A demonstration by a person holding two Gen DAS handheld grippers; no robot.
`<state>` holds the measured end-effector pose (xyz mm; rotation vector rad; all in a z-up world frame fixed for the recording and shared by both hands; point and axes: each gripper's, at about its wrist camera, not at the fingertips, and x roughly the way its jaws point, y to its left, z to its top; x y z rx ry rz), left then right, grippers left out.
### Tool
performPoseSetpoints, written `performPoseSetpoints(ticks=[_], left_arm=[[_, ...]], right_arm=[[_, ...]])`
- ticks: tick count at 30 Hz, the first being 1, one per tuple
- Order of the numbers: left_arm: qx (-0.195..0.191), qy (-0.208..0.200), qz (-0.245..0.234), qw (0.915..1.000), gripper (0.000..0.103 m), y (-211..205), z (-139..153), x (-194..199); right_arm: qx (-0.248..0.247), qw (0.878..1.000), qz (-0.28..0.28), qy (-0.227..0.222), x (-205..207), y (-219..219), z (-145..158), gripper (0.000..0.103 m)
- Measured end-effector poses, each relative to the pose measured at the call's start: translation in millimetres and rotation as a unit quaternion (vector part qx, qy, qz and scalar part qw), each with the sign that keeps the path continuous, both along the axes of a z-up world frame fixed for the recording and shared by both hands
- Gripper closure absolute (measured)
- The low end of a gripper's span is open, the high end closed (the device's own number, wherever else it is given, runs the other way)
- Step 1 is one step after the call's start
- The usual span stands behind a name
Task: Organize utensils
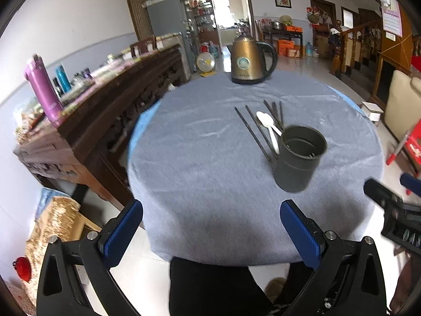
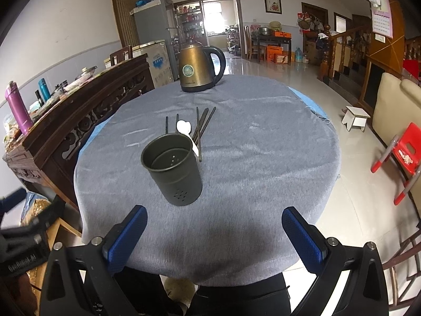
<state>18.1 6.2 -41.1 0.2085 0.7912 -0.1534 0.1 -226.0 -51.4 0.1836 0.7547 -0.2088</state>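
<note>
A dark grey cylindrical utensil holder stands upright on the grey tablecloth, left of centre in the right wrist frame and right of centre in the left wrist frame. It looks empty inside, with small holes in its base and lower wall. Just behind it, flat on the cloth, lie several dark chopsticks and a white plastic spoon; in the left wrist view the chopsticks fan toward the upper middle of the frame and the spoon lies across them, its handle end reaching the holder's rim. Farther back, in the upper centre of both frames, a bronze electric kettle with a black handle sits near the far edge of the round table.

The left gripper is at the bottom of its frame over the table's near edge, jaws spread wide with nothing between them. The right gripper is likewise wide apart and empty. A purple flask stands on the dark wooden sideboard at the left.
</note>
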Motion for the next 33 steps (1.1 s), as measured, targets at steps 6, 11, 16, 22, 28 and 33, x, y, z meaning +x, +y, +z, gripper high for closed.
performPoseSetpoints(ticks=[6, 11, 16, 22, 28, 33], left_arm=[[-0.071, 0.089, -0.042, 0.9925, 0.000, 15, -23, 0], [-0.095, 0.150, -0.044, 0.9832, 0.000, 27, -41, 12], [-0.095, 0.144, -0.032, 0.9845, 0.000, 29, -41, 35], [-0.046, 0.145, -0.005, 0.9884, 0.000, 21, -56, 100], [-0.018, 0.097, 0.049, 0.9939, 0.000, 17, -53, 213], [-0.034, 0.158, 0.055, 0.9854, 0.019, -9, -75, 312]], right_arm=[[0.005, 1.000, -0.016, -0.010, 9, -16, 7, 0.000], [0.014, 0.999, -0.029, -0.015, 36, -41, 22, 0.000], [0.028, 1.000, -0.014, -0.005, 94, -67, 28, 0.000], [0.120, 0.992, 0.007, 0.046, 196, -112, 3, 0.011], [0.194, 0.975, 0.018, 0.105, 303, -134, -45, 0.050], [0.237, 0.960, 0.006, 0.152, 377, -133, -78, 0.067]])
